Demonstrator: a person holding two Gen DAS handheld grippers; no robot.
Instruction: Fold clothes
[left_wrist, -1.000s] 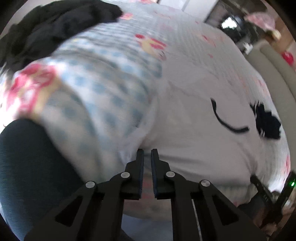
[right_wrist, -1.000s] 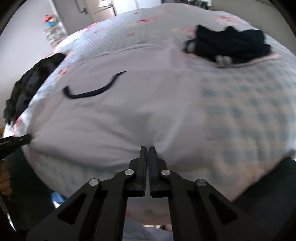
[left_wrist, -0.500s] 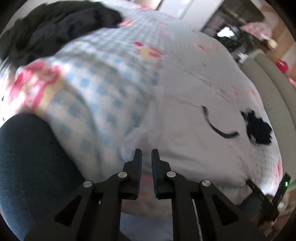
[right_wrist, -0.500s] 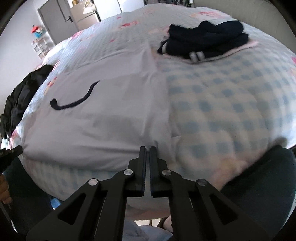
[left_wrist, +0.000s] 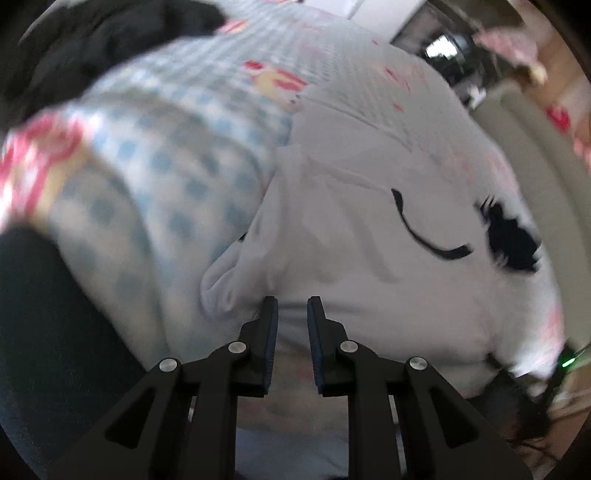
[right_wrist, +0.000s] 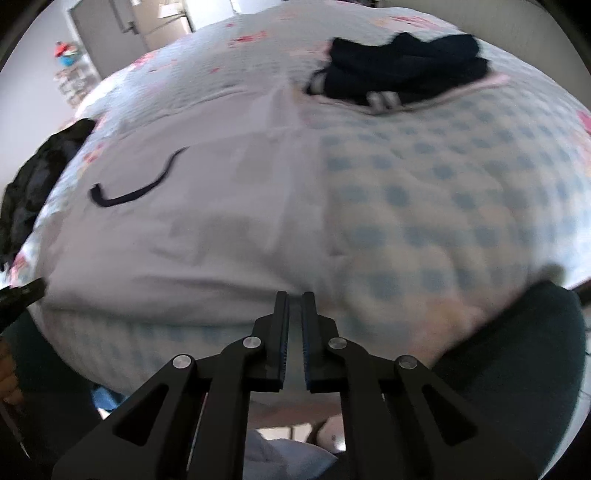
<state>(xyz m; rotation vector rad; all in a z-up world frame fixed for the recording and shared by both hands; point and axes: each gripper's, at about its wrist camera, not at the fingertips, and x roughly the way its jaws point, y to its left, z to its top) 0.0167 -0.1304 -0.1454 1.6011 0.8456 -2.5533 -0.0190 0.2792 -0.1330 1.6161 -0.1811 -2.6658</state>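
White garment (left_wrist: 369, 258) spread flat mid-frame on the checked bedspread (left_wrist: 166, 184), black swoosh mark (left_wrist: 424, 236) showing. Left claw (left_wrist: 291, 306) released, gap clear, hovering at the near hem by a bunched corner. Right claw (right_wrist: 294, 299) parted narrowly at the hem (right_wrist: 221, 280), gripping nothing visible. Dark clothes pile (right_wrist: 402, 81) upper right.

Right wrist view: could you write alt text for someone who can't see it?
Two black gripper fingers, slightly parted, point at the near edge of a white garment spread on a blue-checked bedspread. A folded dark garment lies farther back on the bed.
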